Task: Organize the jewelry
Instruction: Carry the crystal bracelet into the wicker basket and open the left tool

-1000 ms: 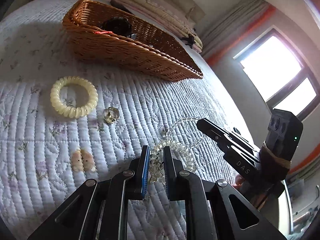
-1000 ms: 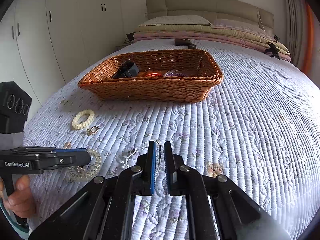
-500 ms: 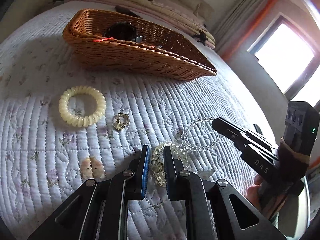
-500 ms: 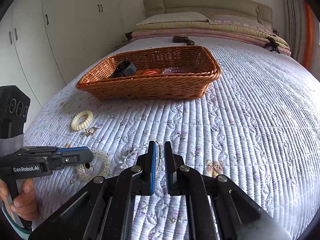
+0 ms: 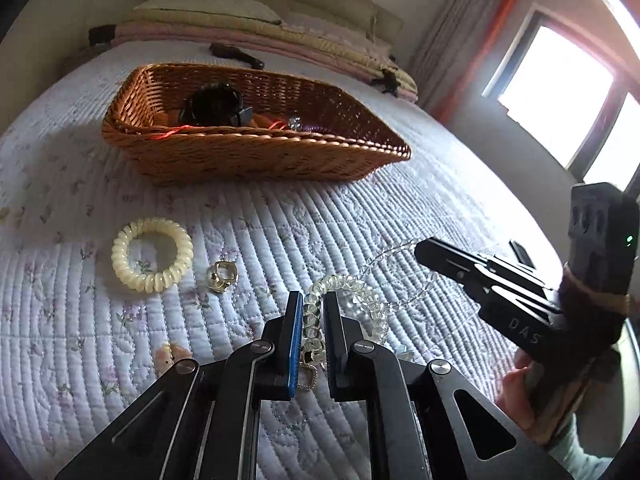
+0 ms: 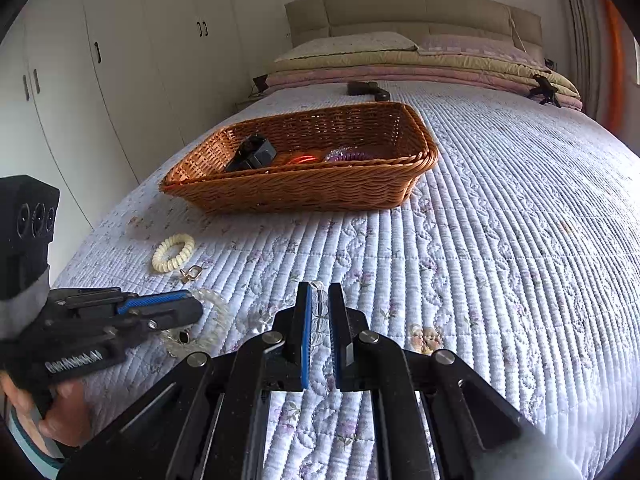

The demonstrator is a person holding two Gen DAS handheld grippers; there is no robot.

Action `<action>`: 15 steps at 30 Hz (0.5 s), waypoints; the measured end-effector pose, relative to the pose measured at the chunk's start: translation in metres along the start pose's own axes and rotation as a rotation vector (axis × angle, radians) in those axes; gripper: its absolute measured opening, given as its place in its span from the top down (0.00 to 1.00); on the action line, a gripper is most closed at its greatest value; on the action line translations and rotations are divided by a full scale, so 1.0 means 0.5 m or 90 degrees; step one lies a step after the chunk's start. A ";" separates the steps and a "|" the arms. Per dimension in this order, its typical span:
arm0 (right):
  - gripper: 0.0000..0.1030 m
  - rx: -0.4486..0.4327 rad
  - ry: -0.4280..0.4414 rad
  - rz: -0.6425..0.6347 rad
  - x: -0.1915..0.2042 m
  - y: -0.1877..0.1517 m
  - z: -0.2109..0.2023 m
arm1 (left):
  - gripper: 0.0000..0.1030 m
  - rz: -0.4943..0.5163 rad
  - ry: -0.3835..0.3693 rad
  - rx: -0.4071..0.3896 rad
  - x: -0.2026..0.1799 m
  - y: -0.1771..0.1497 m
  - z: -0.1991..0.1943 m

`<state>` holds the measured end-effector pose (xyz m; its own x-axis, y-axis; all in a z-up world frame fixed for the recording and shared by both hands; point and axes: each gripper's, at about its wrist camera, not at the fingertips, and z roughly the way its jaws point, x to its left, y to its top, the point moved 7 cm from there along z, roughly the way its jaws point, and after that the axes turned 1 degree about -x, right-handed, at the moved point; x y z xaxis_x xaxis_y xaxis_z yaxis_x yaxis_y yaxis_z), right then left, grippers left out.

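My left gripper [image 5: 311, 312] is shut on a clear coil bracelet [image 5: 360, 300] with a small charm, holding it just above the quilt. My right gripper [image 6: 319, 308] is shut on a clear bead necklace [image 6: 319, 312], which trails left over the quilt [image 5: 384, 256]. A wicker basket [image 5: 256, 156] lies farther up the bed [image 6: 304, 196] and holds a black box [image 6: 252, 152], something red and a purple piece. A cream coil bracelet [image 5: 152, 254] and a gold ring [image 5: 222, 276] lie on the quilt to the left.
The white quilted bedspread [image 6: 500, 260] stretches wide on the right. Pillows and folded blankets [image 6: 400, 64] sit at the headboard, with a dark object [image 6: 368, 89] in front of them. White wardrobes [image 6: 100, 80] stand left, a window [image 5: 560, 92] right.
Both grippers have lifted a little with their pieces held. The left view has tilted up, so more of the basket's inside shows.
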<state>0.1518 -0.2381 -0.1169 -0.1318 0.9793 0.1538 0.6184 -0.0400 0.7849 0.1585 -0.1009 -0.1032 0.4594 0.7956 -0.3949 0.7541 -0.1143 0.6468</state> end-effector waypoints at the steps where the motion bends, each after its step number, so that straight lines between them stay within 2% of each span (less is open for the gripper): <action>1: 0.90 -0.001 -0.001 0.000 0.001 0.000 0.000 | 0.90 -0.012 -0.010 -0.006 0.007 0.001 -0.009; 7: 0.90 -0.032 0.007 -0.009 0.010 0.008 -0.024 | 0.90 -0.032 -0.025 -0.041 0.003 0.010 -0.037; 12: 0.90 -0.086 0.033 -0.020 0.034 0.026 -0.076 | 0.90 -0.034 -0.021 -0.072 -0.001 0.026 -0.069; 15: 0.90 -0.112 0.041 -0.021 0.043 0.052 -0.109 | 0.90 -0.038 -0.008 -0.094 0.007 0.058 -0.097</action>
<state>0.1226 -0.2288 -0.0603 -0.2026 0.9662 0.1596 0.4689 -0.0473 0.8820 0.1589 -0.0725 -0.0542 0.4219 0.7907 -0.4436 0.7038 0.0228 0.7100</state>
